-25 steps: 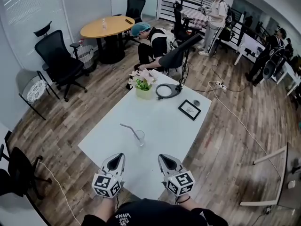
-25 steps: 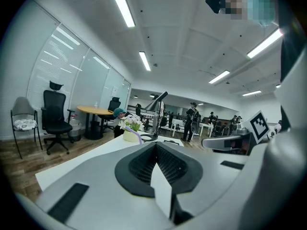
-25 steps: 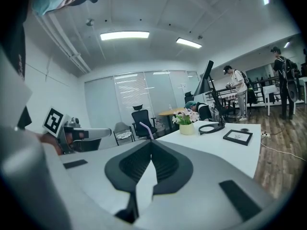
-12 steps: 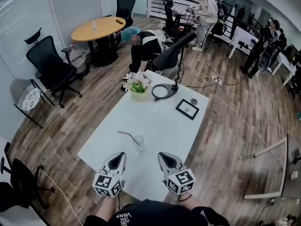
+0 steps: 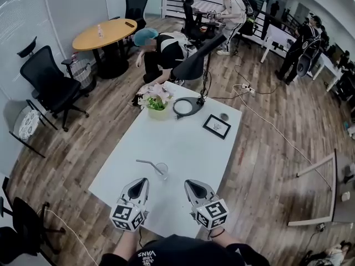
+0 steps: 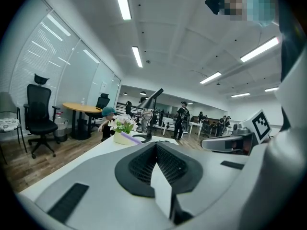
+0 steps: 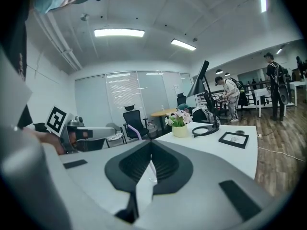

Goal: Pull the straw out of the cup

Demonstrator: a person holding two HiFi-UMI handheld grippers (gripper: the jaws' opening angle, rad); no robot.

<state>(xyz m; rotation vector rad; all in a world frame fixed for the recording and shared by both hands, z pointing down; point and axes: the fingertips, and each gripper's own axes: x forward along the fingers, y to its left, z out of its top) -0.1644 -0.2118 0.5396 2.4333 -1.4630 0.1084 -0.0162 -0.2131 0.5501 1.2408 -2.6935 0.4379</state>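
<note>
Left claw (image 5: 142,180): jaws fully together, nothing between them, confirmed in the left gripper view. Right claw (image 5: 189,182): same, jaws closed on nothing in the right gripper view.

Both claws hover side by side over the near edge of the white counter (image 5: 186,146), tips pointing toward the far end, a gap between them. Neither one touches anything.

The cup (image 5: 162,170) is clear and stands upright on the counter just ahead of the claws, roughly in line with the gap, slightly nearer the left claw. The straw (image 5: 148,164) is in the cup. It leans out over the rim to the left in the head view, with its upper part bent almost level. It shows as pale purple in both gripper views. No contact between either claw and the cup or straw.

Far end of the counter, well apart from the cup:
- flower pot (image 5: 156,103) at the far left corner
- lamp base (image 5: 186,107), a dark ring, just right of the pot
- picture frame (image 5: 217,126), lying flat, toward the right edge

A person (image 5: 161,47) crouches on the wood floor beyond the far end of the counter.
</note>
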